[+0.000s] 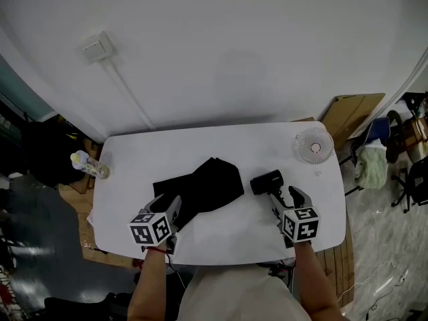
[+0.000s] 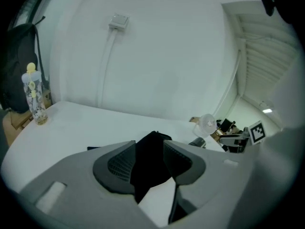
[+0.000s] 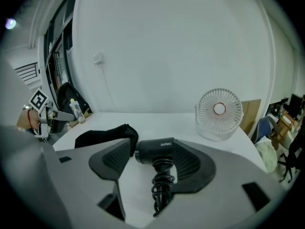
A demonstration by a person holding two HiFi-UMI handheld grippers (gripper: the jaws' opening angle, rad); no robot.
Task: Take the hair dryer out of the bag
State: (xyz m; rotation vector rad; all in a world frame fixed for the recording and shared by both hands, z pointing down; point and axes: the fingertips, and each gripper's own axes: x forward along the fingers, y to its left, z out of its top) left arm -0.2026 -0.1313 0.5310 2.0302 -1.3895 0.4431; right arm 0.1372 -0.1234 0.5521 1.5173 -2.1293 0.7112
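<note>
The white table (image 1: 221, 139) stood against a white wall. The black bag (image 1: 207, 186) lay flat on its middle, running from the near left toward the far right. Its near-left end sat between the fingers of the left gripper (image 2: 150, 151). They stood narrow, with the dark cloth filling the gap between the pads and pinched there.

A small white fan (image 1: 313, 146) stood at the table's far right corner. The hair dryer (image 1: 266, 182) lay on the table right of the bag and clear of it, with its cord coiled round the handle. The right gripper (image 3: 155, 149) straddled it with its fingers spread wide; the left pad was clear of the dryer.

A bottle (image 1: 89, 165) stood at the table's far left edge. A wall socket (image 1: 97, 46) sat high on the wall.
</note>
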